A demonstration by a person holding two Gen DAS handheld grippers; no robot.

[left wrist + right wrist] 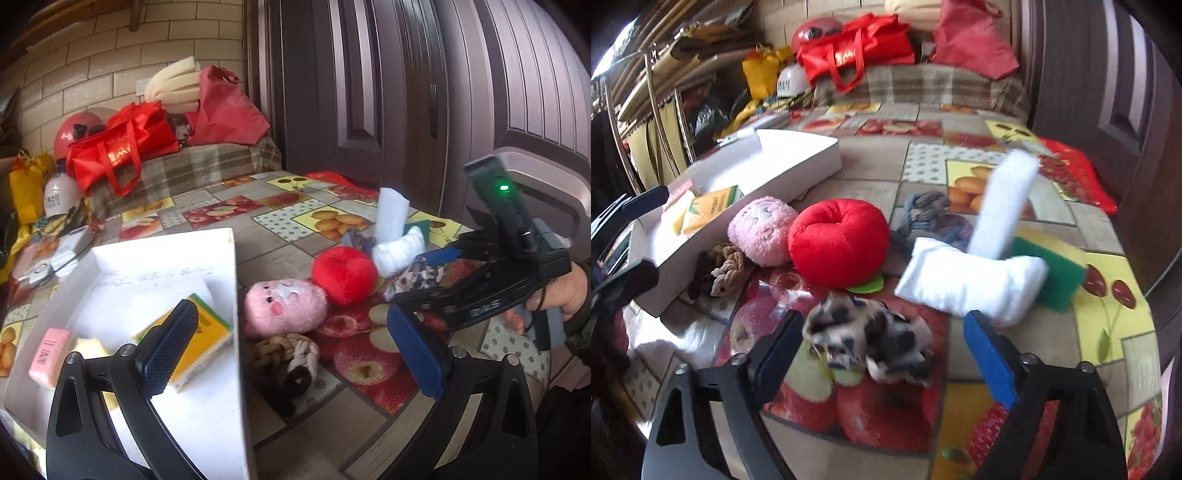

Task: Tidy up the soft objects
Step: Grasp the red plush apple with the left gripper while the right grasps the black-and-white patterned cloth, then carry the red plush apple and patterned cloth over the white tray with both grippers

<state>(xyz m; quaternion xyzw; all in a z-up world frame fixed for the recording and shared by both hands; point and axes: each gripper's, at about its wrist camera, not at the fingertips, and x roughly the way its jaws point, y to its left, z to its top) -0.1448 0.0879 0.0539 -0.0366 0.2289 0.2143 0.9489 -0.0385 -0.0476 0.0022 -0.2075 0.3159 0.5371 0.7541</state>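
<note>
A white box holds a yellow sponge and a pink packet. Beside it lie a pink plush, a red plush apple, a brown rope knot, a white pad, a white roll and a green-yellow sponge. My left gripper is open, straddling the box's right wall. My right gripper is open around a spotted cloth.
The table has a fruit-print cover. A blue-grey rope toy lies behind the apple. Red bags and a plaid cushion stand at the back. A dark door is on the right.
</note>
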